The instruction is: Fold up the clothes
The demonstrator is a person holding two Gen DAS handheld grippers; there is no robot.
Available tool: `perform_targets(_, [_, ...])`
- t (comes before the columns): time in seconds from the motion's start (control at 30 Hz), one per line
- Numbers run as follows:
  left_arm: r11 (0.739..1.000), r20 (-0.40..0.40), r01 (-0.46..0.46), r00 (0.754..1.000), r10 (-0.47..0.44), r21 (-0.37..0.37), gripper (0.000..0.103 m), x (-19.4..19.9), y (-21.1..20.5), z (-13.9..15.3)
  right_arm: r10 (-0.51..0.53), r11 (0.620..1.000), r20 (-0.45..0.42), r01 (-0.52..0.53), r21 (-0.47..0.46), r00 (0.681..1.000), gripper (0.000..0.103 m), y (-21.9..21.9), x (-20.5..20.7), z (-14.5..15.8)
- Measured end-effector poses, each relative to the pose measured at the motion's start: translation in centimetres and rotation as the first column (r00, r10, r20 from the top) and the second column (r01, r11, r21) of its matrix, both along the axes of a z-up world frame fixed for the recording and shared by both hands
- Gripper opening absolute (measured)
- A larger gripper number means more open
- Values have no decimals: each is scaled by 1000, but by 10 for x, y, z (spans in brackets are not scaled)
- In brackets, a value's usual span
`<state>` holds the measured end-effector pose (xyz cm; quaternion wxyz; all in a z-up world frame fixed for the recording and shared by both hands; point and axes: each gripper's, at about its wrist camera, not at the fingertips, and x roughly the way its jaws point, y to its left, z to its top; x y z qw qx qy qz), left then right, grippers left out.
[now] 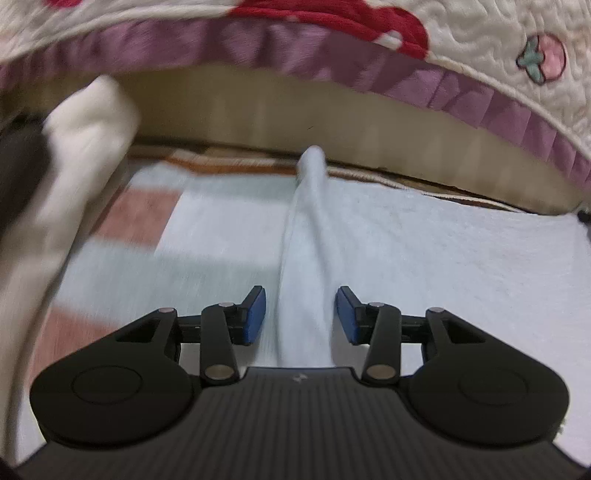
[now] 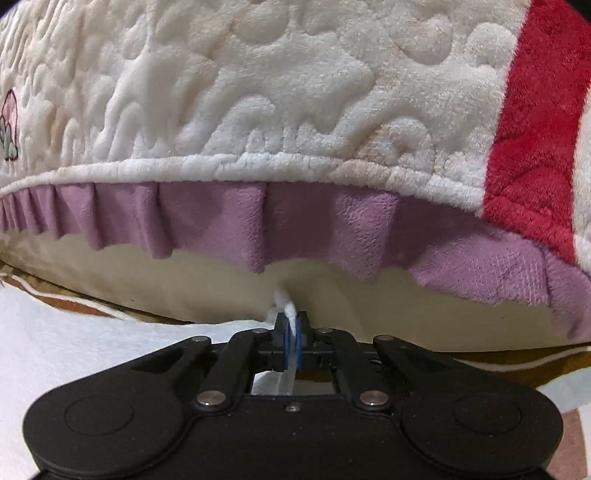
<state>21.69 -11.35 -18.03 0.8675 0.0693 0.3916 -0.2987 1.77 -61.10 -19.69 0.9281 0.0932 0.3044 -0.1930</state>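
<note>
Folding has barely begun: the pale blue cloth (image 1: 424, 258) lies mostly flat just below the quilt's purple frill (image 2: 207, 225). Right tongs (image 2: 291, 332) pinch its edge; left tongs (image 1: 301, 314) stand spread astride a raised ridge, not gripping.

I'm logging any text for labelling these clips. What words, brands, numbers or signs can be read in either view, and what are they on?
No readable words or numbers in either view.
Small pale embossed mark on the black ribbed body of the left gripper: too small to read.
Strawberry motif on the cream quilted blanket: a picture, no lettering.
</note>
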Motion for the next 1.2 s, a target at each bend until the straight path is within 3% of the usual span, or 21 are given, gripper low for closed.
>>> perform_targets(0.1, [999, 28, 38, 999, -38, 19, 45, 21, -21, -2, -22, 1000, -6, 22, 9, 1000, 4, 2, 3, -1])
perform_targets(0.23, [997, -4, 35, 999, -36, -68, 55, 48, -34, -6, -21, 1000, -13, 21, 9, 1000, 4, 4, 7, -2])
perform_targets(0.33, [995, 93, 85, 992, -90, 60, 55, 45, -57, -9, -17, 1000, -18, 17, 8, 1000, 4, 5, 9, -1])
perform_targets(0.37, [988, 119, 115, 985, -127, 100, 41, 39, -65, -8, -20, 1000, -18, 21, 13, 1000, 4, 3, 7, 0])
perform_targets(0.4, [980, 143, 144, 976, -164, 140, 5, 33, -73, -7, -24, 1000, -17, 25, 20, 1000, 4, 1, 6, 1])
perform_targets(0.47, [959, 191, 187, 955, -228, 212, 2, 23, -87, -3, -32, 999, -15, 33, 33, 999, 4, -2, 2, 4])
perform_targets(0.53, [965, 259, 161, 942, -213, 208, 2, 17, -86, 7, -37, 999, -8, 37, 30, 999, 4, -3, 0, 7])
perform_targets(0.6, [980, 269, 128, 949, -166, 152, 2, 24, -79, 16, -42, 999, -7, 42, -2, 999, 4, 0, -2, 11])
perform_targets(0.67, [984, 263, 82, 957, -122, 157, 2, 32, -78, 12, -35, 999, -33, 34, -34, 999, 3, 4, 2, 13])
perform_targets(0.77, [985, 248, 19, 967, -62, 173, 9, 39, -77, -4, -42, 996, -87, 36, -77, 995, 4, 6, 9, 13])
perform_targets(0.83, [984, 232, -38, 973, -3, 172, 16, 40, -71, -9, -152, 981, -144, 131, -143, 978, 3, 5, 13, 10])
perform_targets(0.9, [983, 228, -81, 973, 42, 163, 47, 34, -61, -3, -257, 962, -138, 240, -128, 956, 18, -3, 5, 8])
perform_targets(0.93, [981, 224, -95, 973, 56, 166, 53, 31, -56, 2, -308, 949, -132, 294, -115, 942, 18, -8, 0, 7])
perform_targets(1.03, [988, 188, -79, 981, 53, 133, 55, 16, -35, 18, -364, 931, -112, 365, -16, 924, 31, -17, -19, 4])
perform_targets(1.2, [993, 49, -90, 995, 86, 75, 58, -21, 2, 22, -366, 926, -140, 375, 48, 920, 33, -5, -50, 1])
